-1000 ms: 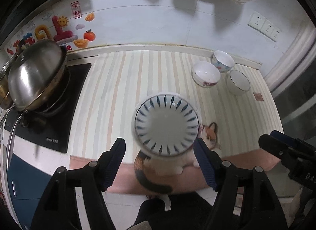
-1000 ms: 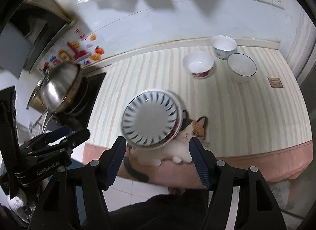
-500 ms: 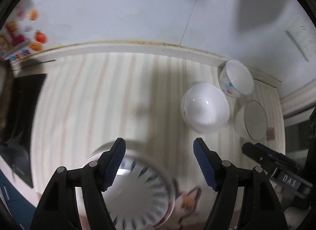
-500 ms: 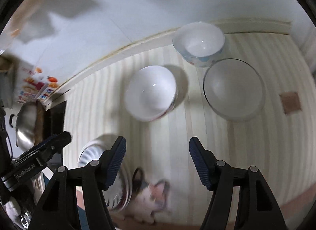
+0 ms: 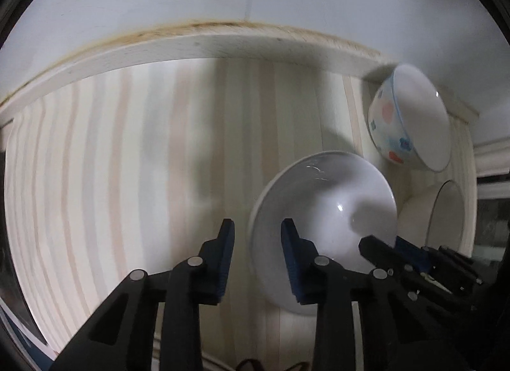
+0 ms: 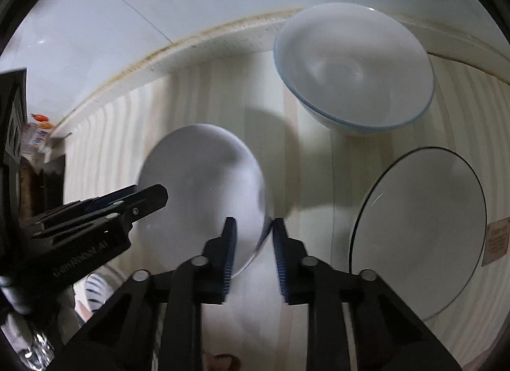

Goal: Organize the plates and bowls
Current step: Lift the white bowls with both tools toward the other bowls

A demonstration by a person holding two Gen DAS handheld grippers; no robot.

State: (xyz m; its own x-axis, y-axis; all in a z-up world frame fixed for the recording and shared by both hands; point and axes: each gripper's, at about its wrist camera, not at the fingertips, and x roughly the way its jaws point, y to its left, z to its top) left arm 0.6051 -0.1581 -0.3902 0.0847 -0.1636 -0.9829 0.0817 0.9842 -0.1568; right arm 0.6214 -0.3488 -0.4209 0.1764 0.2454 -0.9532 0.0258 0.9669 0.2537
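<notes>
left wrist view: the white bowl (image 5: 325, 230) sits mouth-up on the striped table (image 5: 127, 179), right of centre. the left gripper (image 5: 257, 240) points steeply down, its jaws closing astride the bowl's left rim, one pad outside, one inside; contact is not clear. a flower-patterned bowl (image 5: 411, 119) stands behind it by the wall, mouth-up, and a dark-rimmed bowl (image 5: 446, 214) is at the far right.

right wrist view: the right gripper (image 6: 253, 243) also points steeply down, jaws closing over the white bowl's (image 6: 197, 189) right rim. the flower-patterned bowl (image 6: 353, 64) and dark-rimmed bowl (image 6: 420, 230) sit apart to the right.
</notes>
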